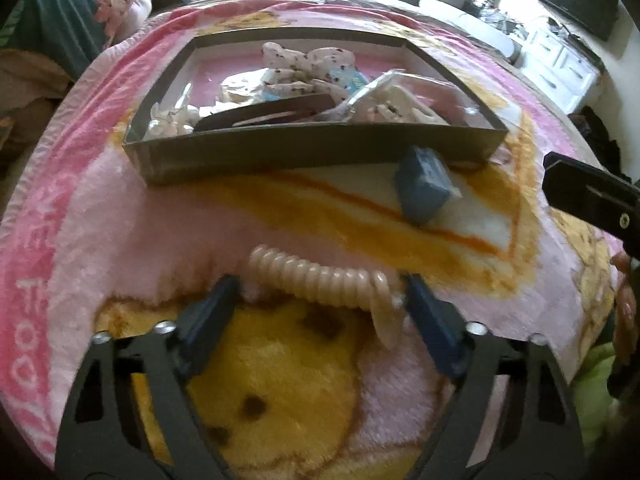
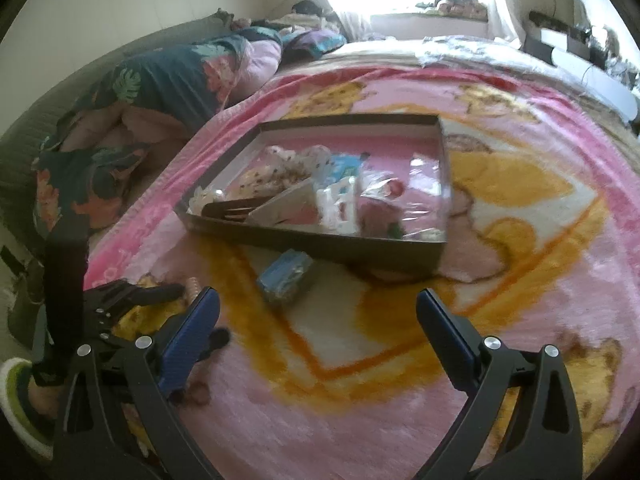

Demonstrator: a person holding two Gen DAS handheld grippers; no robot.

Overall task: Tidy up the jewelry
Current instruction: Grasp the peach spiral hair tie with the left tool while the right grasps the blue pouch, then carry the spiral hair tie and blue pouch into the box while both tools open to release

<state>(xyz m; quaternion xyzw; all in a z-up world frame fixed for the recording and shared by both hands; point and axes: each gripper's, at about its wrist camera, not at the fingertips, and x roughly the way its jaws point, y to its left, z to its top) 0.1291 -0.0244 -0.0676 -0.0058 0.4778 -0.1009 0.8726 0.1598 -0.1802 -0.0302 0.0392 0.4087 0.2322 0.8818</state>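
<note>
Hovering over the pink blanket, your left tongs gape around a spiral hair tie — right tongs spread, empty — near the blue box.

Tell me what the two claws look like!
Both look alike. The left claw and right claw each have black plastic arms with cut-out holes, shiny silver bolts, and flat blue fingers. No cables or markings show.

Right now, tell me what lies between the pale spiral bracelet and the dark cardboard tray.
Only the small blue box, resting against the dark cardboard tray, plus bare pink blanket; the left wrist view shows it beyond the pale spiral bracelet.
</note>
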